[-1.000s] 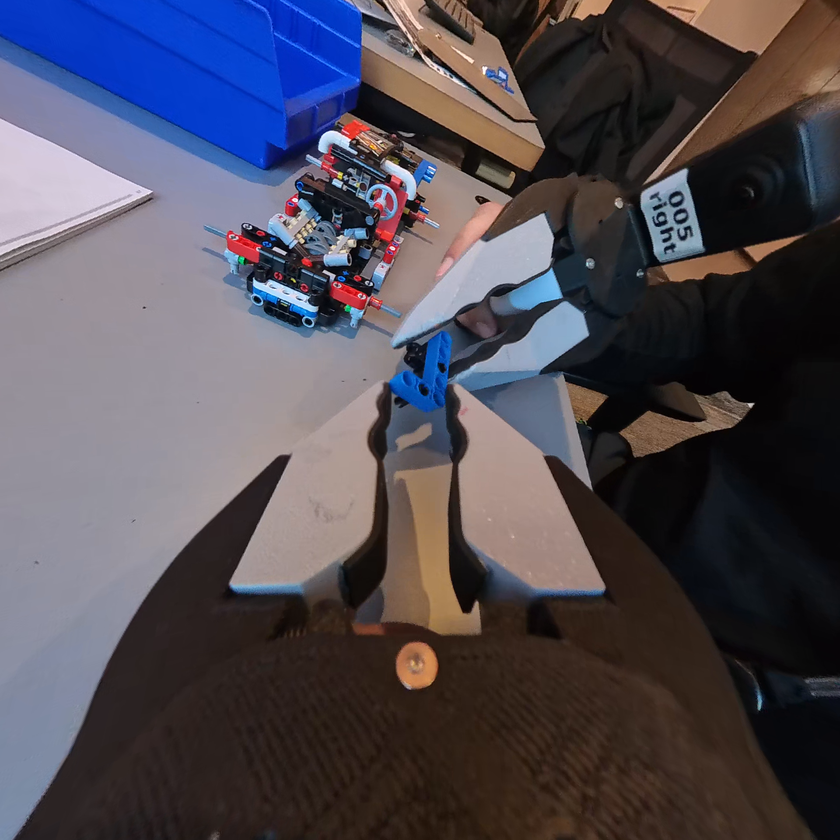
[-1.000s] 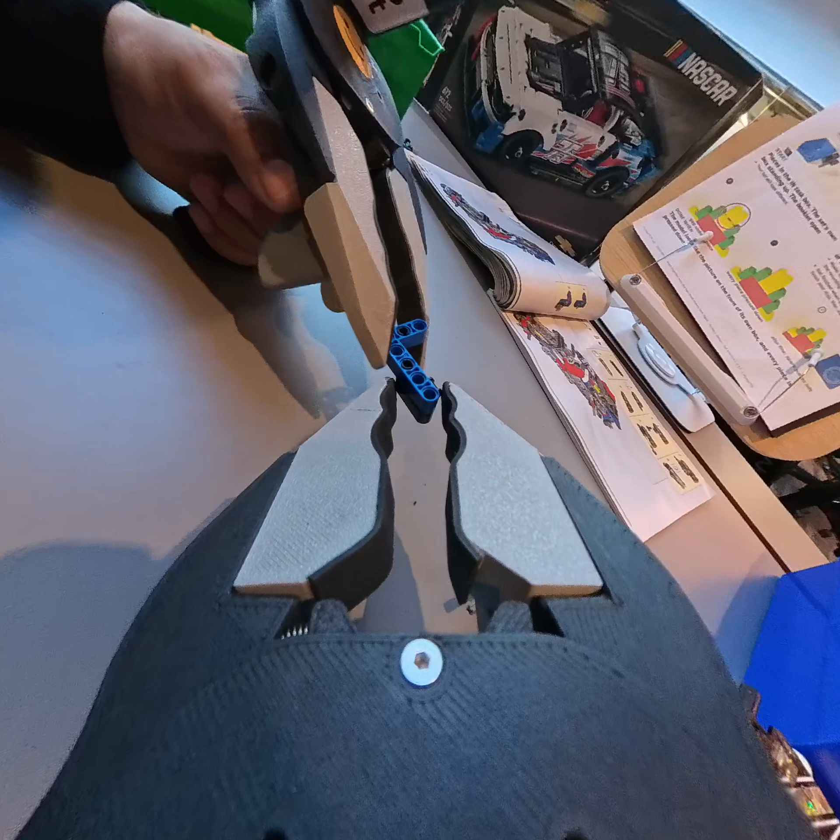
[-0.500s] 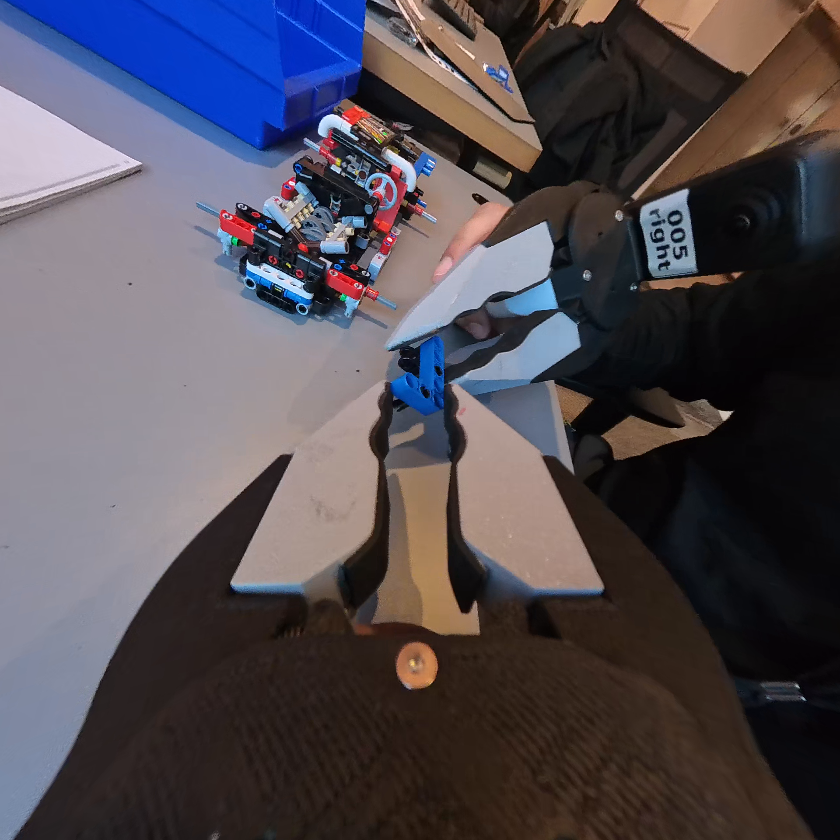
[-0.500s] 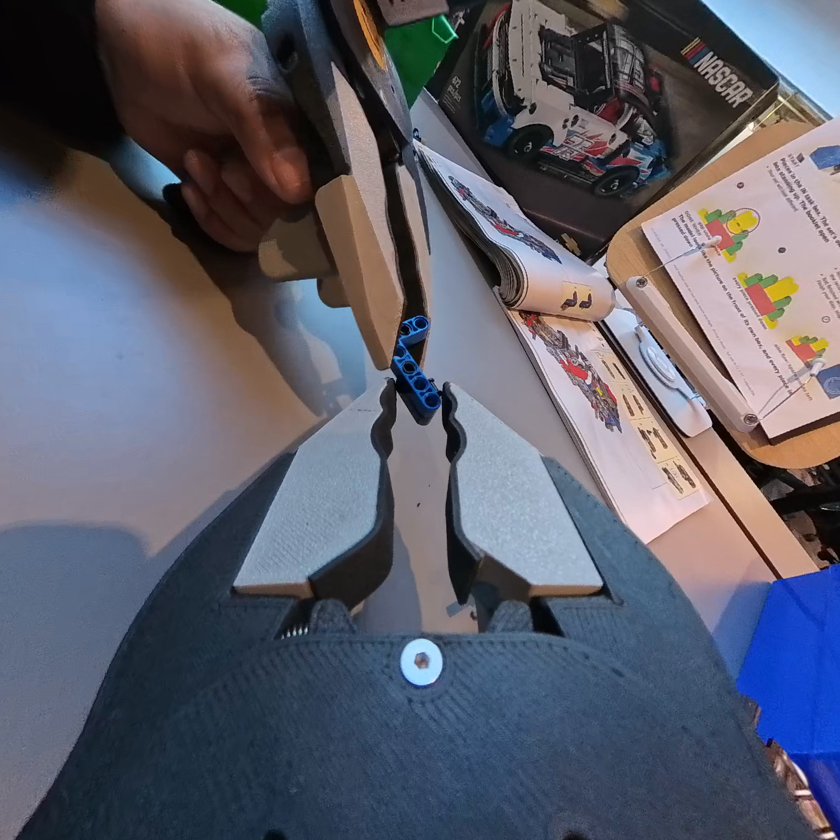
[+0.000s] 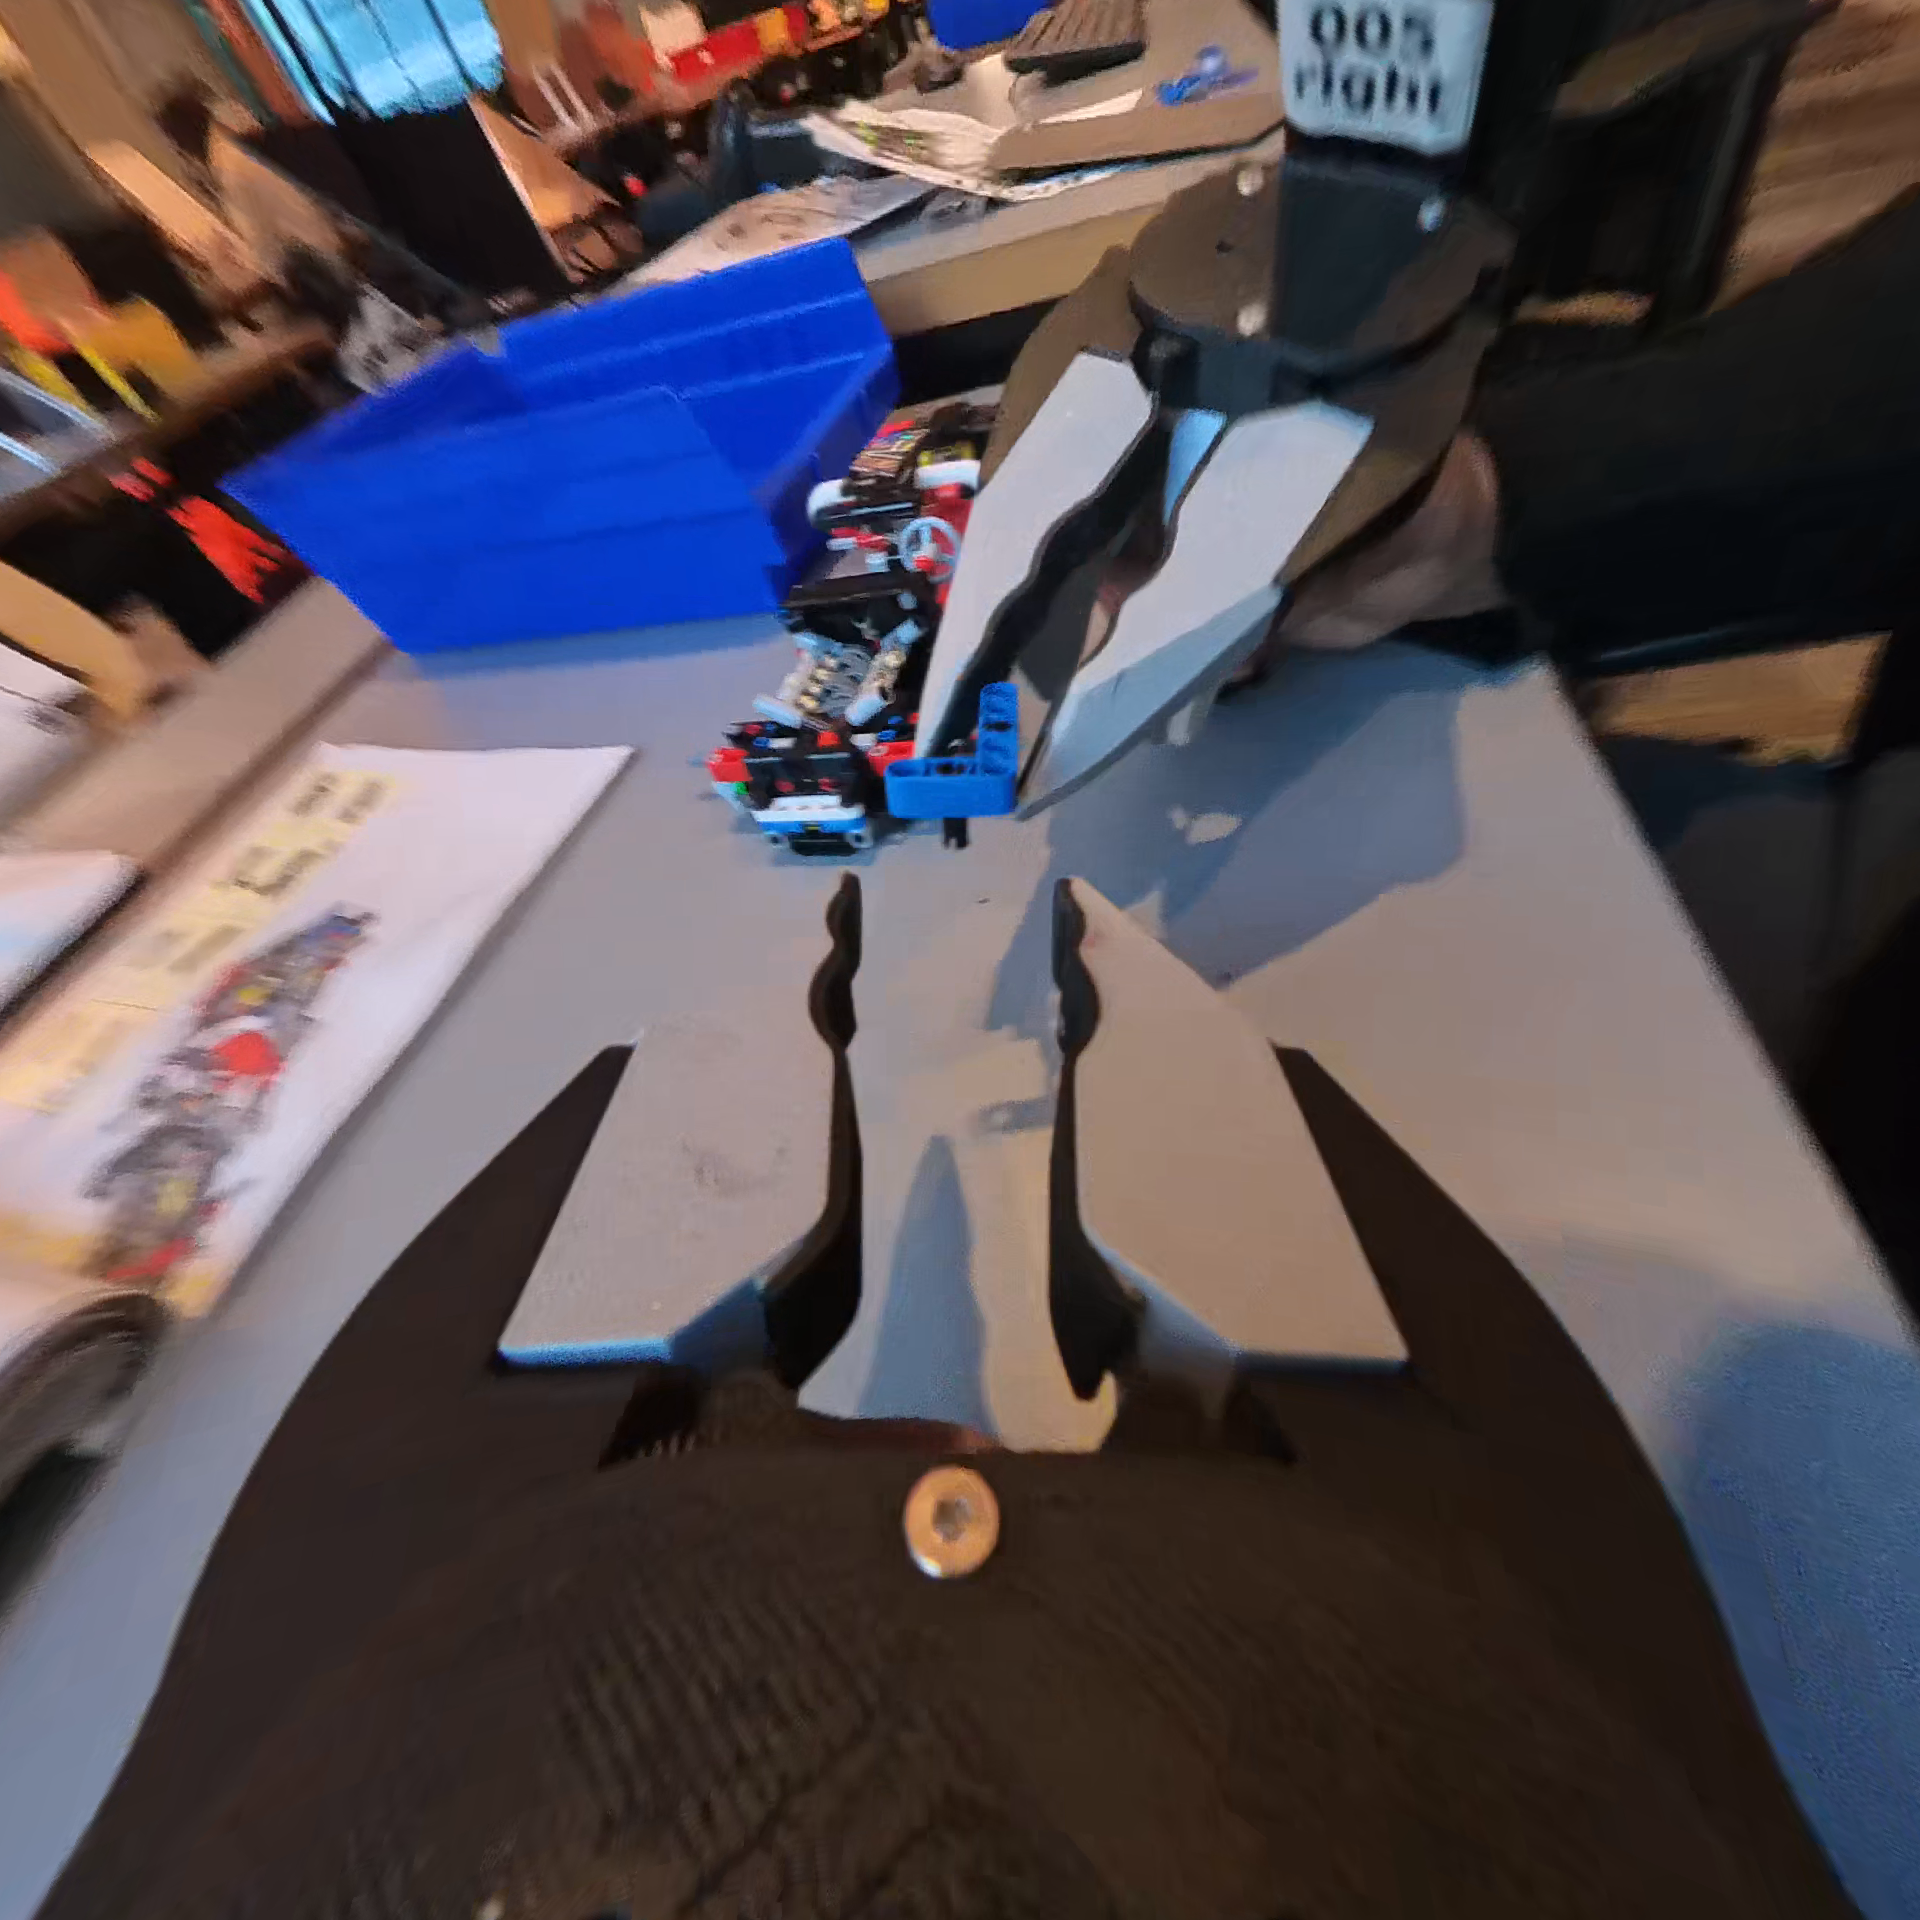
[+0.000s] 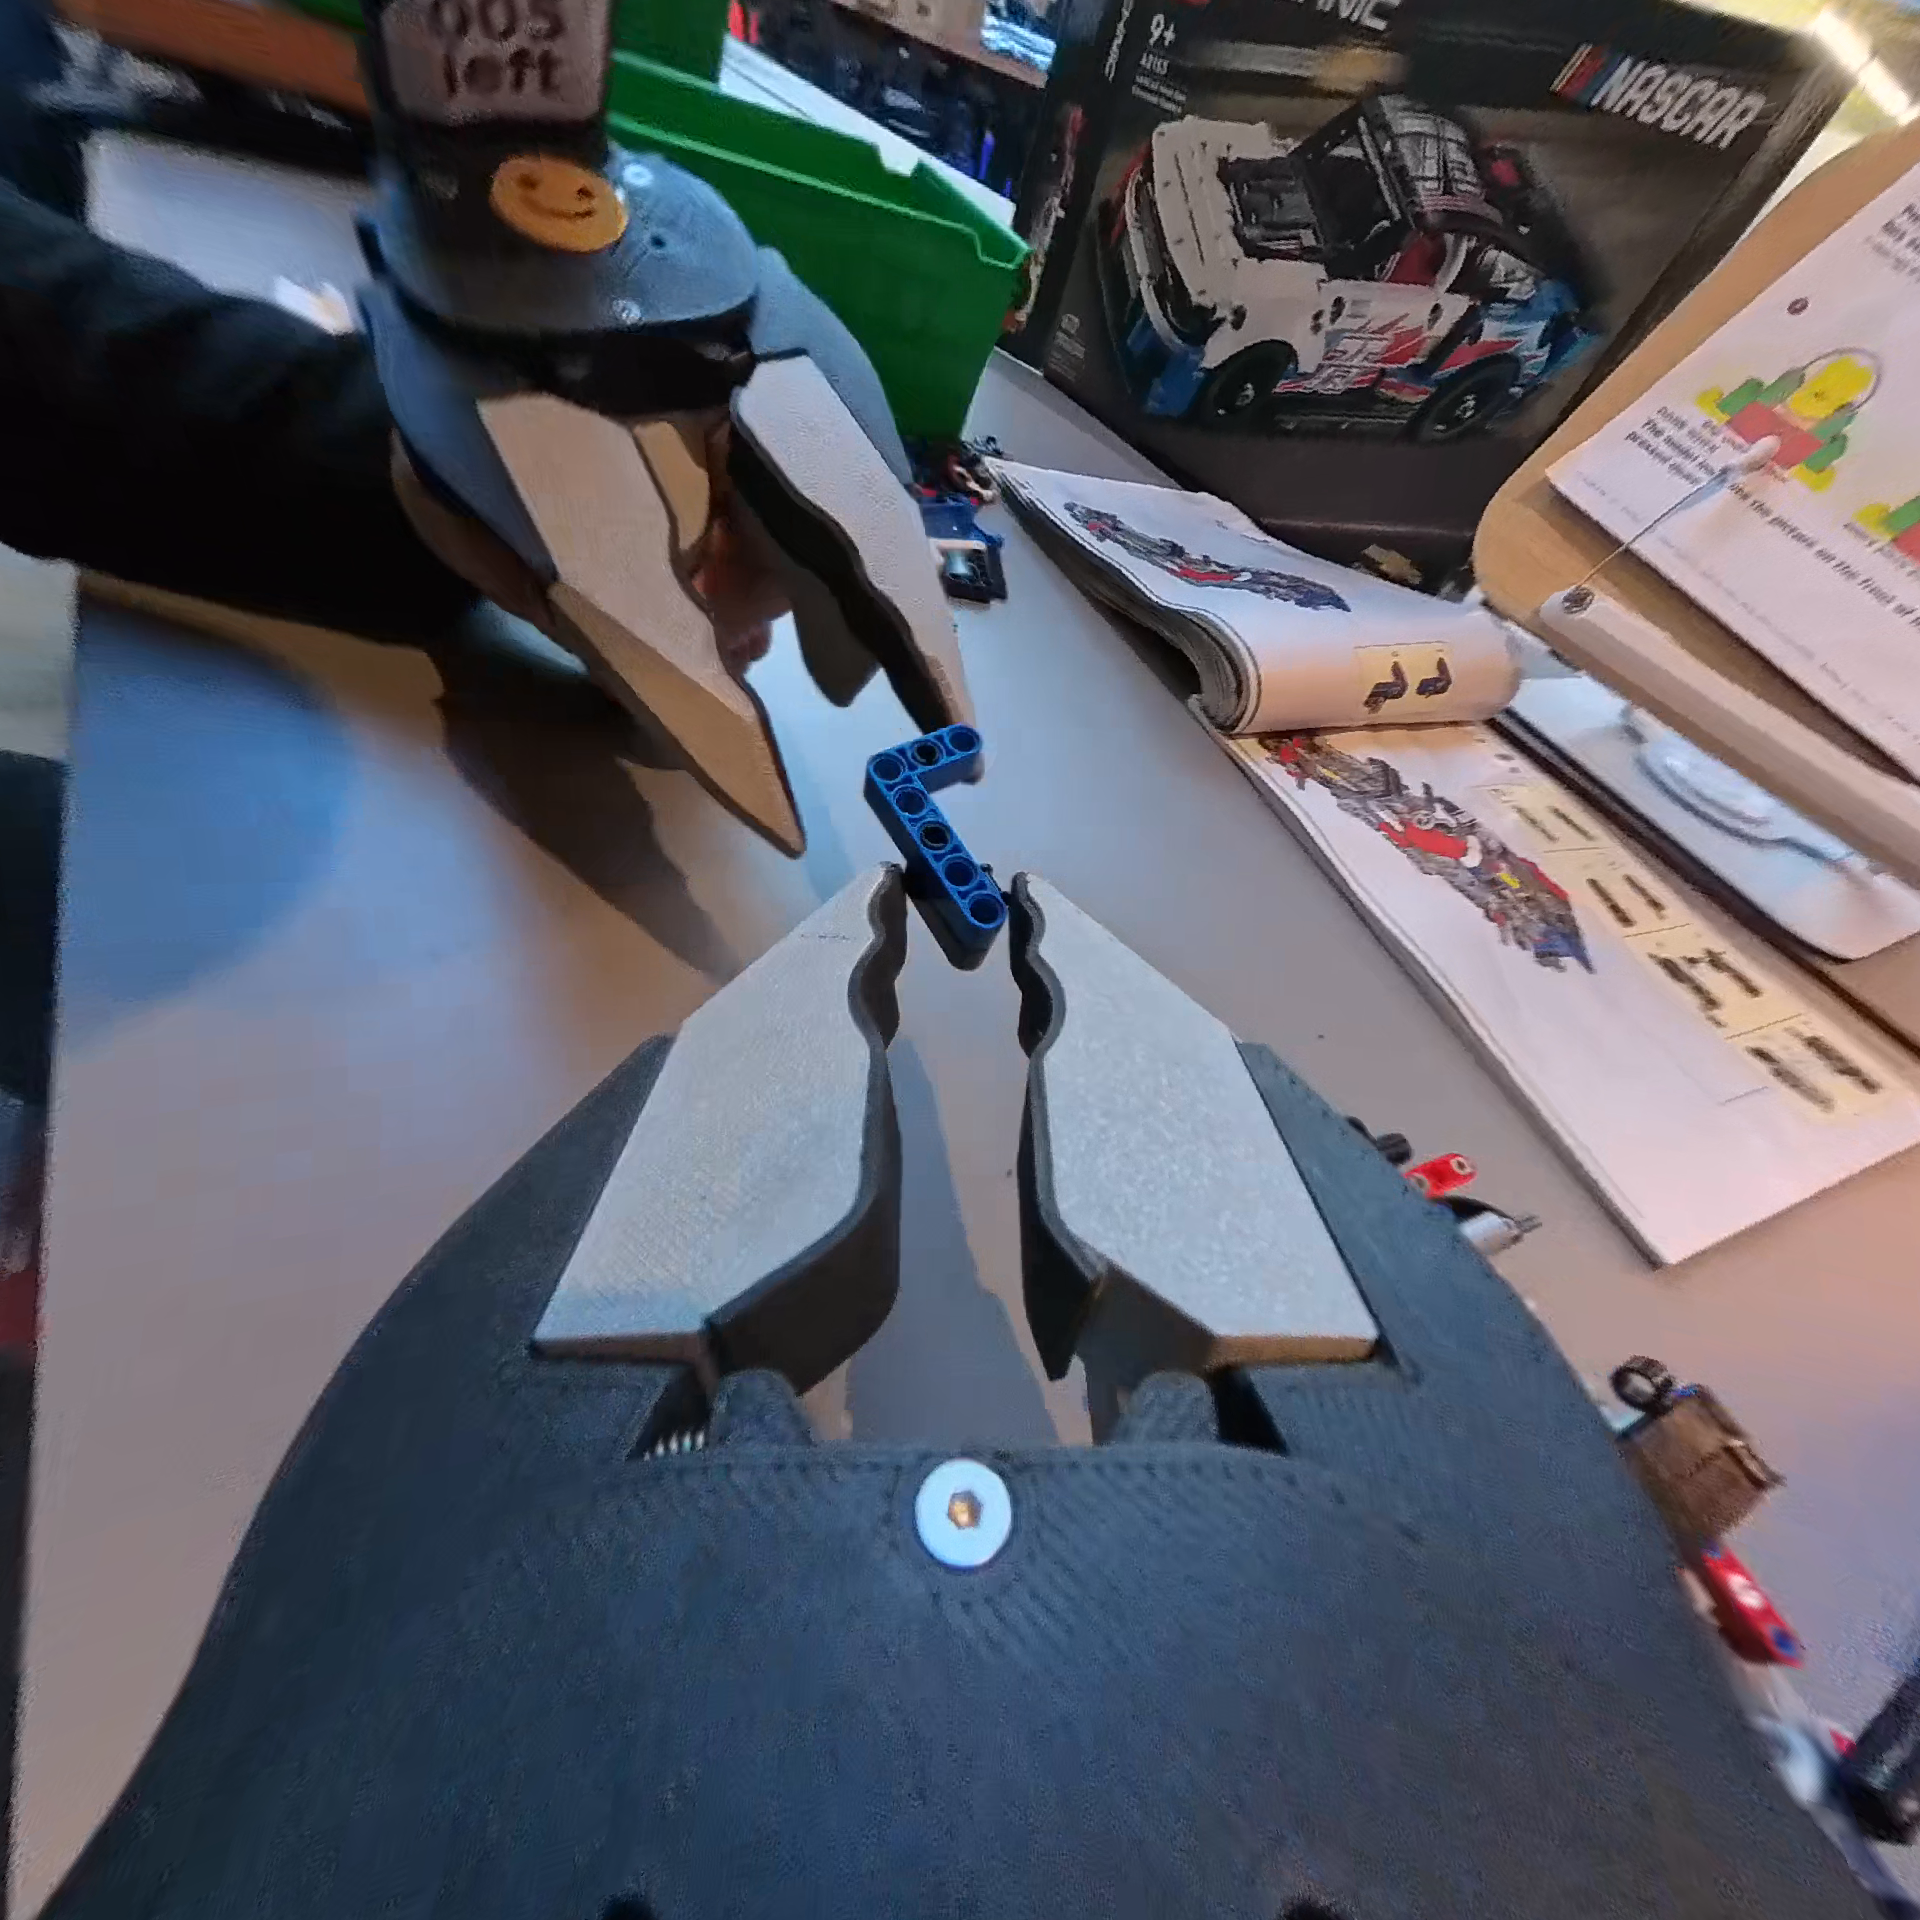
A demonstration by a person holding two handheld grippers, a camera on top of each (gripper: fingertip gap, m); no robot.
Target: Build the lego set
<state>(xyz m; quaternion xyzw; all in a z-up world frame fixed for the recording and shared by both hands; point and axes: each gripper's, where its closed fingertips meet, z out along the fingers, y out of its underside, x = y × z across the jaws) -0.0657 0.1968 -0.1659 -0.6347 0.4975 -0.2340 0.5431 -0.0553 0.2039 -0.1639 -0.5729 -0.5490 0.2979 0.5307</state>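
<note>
Grey tabletop [image 5: 1403, 935] below: right gripper [image 6: 951, 894] pinches the blue L-shaped lego beam [image 6: 930, 831], long arm pointing toward the spread, empty left gripper [image 5: 951, 914].

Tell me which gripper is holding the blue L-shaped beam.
The right gripper pinches the blue L-shaped beam at its tips; the left gripper is open and empty.

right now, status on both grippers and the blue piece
Left gripper open, empty. Right gripper shut on blue L-beam. Chassis just behind it; nothing between.
</note>
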